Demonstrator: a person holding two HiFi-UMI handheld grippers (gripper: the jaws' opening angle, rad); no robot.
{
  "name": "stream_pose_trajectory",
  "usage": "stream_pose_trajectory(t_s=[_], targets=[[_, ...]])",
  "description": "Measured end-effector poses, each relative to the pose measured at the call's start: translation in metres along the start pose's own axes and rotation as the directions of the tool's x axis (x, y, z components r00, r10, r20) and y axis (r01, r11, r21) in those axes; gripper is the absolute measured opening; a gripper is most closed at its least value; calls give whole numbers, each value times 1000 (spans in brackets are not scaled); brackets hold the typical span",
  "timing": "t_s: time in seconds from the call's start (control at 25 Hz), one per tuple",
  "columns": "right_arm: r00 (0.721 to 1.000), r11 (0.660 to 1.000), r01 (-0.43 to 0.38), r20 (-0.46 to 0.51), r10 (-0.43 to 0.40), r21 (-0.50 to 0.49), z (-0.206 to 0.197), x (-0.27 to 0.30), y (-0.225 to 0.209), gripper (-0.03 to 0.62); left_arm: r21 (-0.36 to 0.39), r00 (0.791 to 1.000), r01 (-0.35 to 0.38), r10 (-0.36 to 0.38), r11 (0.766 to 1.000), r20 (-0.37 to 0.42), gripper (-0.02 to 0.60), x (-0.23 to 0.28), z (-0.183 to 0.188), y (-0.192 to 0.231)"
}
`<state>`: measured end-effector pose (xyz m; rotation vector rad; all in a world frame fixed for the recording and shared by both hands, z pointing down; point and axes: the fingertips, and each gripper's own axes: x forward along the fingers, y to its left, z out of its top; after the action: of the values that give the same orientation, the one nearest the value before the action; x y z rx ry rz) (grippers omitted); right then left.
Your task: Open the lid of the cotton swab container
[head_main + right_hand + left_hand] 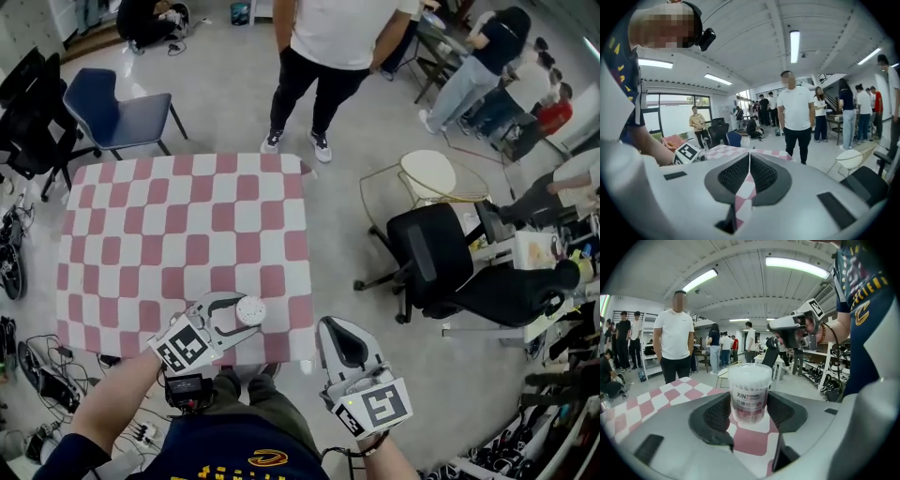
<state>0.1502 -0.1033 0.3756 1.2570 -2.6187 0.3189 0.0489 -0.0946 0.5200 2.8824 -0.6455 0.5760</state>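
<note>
Left gripper (240,315) is pinching the cotton swab container (749,397) by its lower body and holding it upright over the near edge of the checkered table (178,225). Right gripper (338,330) is hovering near it, jaws pressed together on nothing. The clear plastic tub is likely handling as light, stiff and slick. Its lid (750,368) is probably calling for a grip at the rim while 1 gripper steadies the body. A person (328,47) and an office chair (436,262) are standing well apart, obstructing nothing.

left gripper (245,314) clamped, right gripper (333,328) closed, empty
</note>
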Motion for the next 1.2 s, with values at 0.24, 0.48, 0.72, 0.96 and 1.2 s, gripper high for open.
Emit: stream_pose_trajectory(t_s=[0.24,0.48,0.72,0.96,1.2], targets=[[990,988,-142,-11,142,-62,27,29,20,16,10,996,-8,7,1000,83,244,-30,43,-4],[942,932,-335,-59,330,-139,39,43,64,98,32,993,-1,-2,999,116,244,-49,72,-9],[861,827,-507,-194,470,-243,23,46,113,264,70,996,-3,-3,998,93,244,-54,72,-16],[818,777,-571,-264,511,-266,3,48,124,276,86,995,39,-46,996,84,244,-51,72,-30],[797,759,-596,-305,521,-261,-7,43,122,275,104,994,67,-76,992,83,244,-48,76,-38]])
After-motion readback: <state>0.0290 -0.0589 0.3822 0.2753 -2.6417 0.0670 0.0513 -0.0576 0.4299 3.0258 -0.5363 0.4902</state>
